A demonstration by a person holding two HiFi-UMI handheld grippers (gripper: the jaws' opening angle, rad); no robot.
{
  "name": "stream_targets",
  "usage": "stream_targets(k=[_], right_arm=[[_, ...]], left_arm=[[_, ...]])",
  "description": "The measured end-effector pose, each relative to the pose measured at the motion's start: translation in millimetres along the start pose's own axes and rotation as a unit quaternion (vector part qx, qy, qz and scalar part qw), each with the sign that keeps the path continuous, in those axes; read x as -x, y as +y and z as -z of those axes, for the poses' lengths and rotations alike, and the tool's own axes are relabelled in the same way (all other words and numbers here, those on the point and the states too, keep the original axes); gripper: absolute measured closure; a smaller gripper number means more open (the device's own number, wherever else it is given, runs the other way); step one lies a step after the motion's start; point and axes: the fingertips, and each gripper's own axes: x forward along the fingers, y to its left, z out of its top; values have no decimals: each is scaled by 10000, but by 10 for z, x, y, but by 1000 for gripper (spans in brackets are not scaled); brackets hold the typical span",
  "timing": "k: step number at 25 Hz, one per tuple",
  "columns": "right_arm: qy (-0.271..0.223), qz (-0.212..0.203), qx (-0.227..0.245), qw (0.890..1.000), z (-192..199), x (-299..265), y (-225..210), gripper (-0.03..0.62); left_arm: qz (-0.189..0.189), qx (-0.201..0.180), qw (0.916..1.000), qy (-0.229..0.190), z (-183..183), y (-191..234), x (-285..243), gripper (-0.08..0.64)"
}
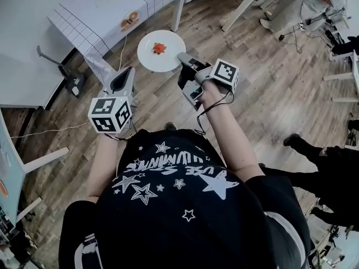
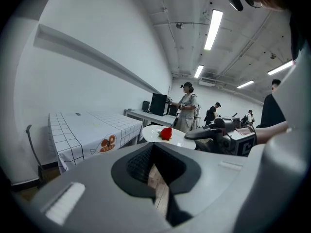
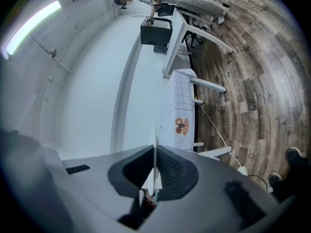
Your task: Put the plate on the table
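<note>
My right gripper was clamped on the rim of 1 round, smooth white plate, up over the wood-plank floor just right of the grid-cloth table, w/ 1 red bit on it. Left gripper jaws were together, empty.

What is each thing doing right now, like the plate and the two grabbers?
plate: up in the air over the floor, level, not yet on the table.
red food piece: sitting on the plate.
right gripper: fingers shut on the plate's rim.
left gripper: fingers together, holding nothing.
table: covered with a checked cloth.
</note>
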Motion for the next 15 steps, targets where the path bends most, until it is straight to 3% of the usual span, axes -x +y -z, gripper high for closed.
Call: stream_targets(k=[8, 15], right_arm=[[338, 124, -76, 9993, -166, -126, -158, 571], [393, 224, -49, 9990, -224, -325, -285, 571]], left_arm=[[-419, 182, 9990, 0, 101, 70, -97, 551], [-504, 253, 9984, -32, 109, 310, -237, 551]])
